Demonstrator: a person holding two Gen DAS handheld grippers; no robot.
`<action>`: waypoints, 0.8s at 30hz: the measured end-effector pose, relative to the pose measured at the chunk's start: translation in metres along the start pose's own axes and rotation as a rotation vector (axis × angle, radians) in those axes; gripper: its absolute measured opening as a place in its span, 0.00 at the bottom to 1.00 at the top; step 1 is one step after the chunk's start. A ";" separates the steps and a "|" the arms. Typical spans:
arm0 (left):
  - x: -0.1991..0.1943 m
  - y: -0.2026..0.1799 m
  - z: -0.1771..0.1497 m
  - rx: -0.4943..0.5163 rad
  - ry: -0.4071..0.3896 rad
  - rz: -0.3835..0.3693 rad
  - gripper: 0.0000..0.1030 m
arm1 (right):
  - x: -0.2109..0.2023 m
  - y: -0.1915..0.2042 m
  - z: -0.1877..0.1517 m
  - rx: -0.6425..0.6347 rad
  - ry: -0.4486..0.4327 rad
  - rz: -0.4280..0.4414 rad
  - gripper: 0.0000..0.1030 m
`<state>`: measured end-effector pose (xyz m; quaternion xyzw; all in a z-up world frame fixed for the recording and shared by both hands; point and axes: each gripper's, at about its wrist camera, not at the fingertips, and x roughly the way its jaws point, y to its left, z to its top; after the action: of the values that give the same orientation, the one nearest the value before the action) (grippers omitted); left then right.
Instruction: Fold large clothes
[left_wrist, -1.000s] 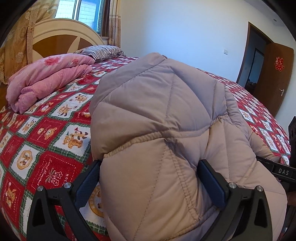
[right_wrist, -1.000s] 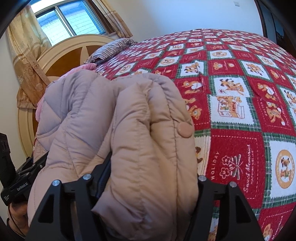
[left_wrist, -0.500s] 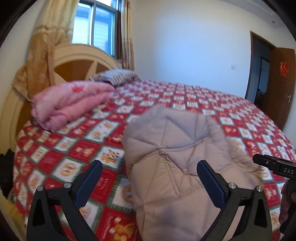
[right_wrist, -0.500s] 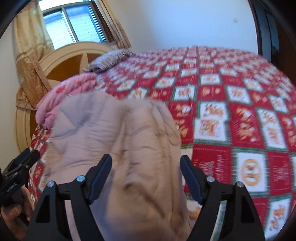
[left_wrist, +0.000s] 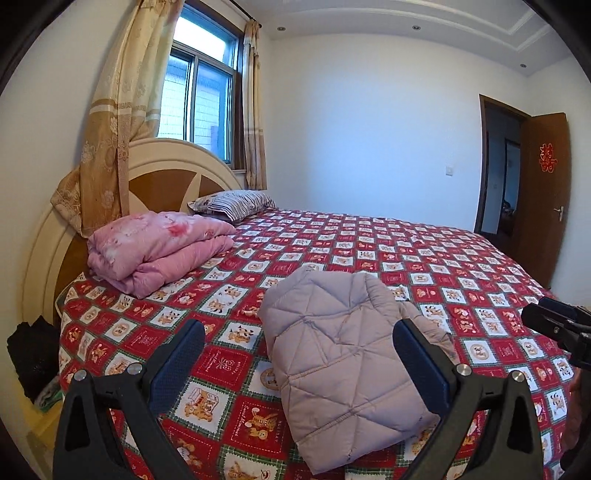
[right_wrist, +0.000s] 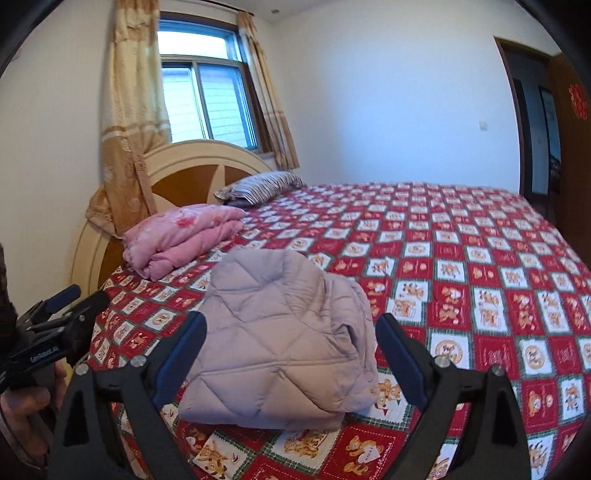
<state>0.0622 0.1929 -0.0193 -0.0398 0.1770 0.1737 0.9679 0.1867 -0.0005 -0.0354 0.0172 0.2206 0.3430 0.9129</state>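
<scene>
On the bed near its front edge, the folded jacket is laid flat, apparently finished; the left claw is spread, the right claw is opening; nothing is pinched.

"HOLIDAY" on bedspread, red double-happiness sign on door

Both wrist views look slightly downward across the bed, sharing the near folded jacket and window.
</scene>
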 end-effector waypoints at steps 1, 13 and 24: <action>-0.002 0.000 0.000 0.000 -0.005 -0.005 0.99 | -0.002 0.002 0.001 -0.006 -0.006 -0.004 0.92; -0.007 0.000 0.000 -0.007 -0.007 -0.013 0.99 | -0.015 0.005 -0.002 -0.016 -0.026 0.001 0.93; -0.006 -0.003 -0.002 -0.003 0.004 -0.015 0.99 | -0.018 0.011 -0.005 -0.014 -0.023 0.006 0.93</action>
<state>0.0572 0.1876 -0.0193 -0.0431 0.1783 0.1665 0.9688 0.1665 -0.0041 -0.0310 0.0156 0.2077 0.3470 0.9144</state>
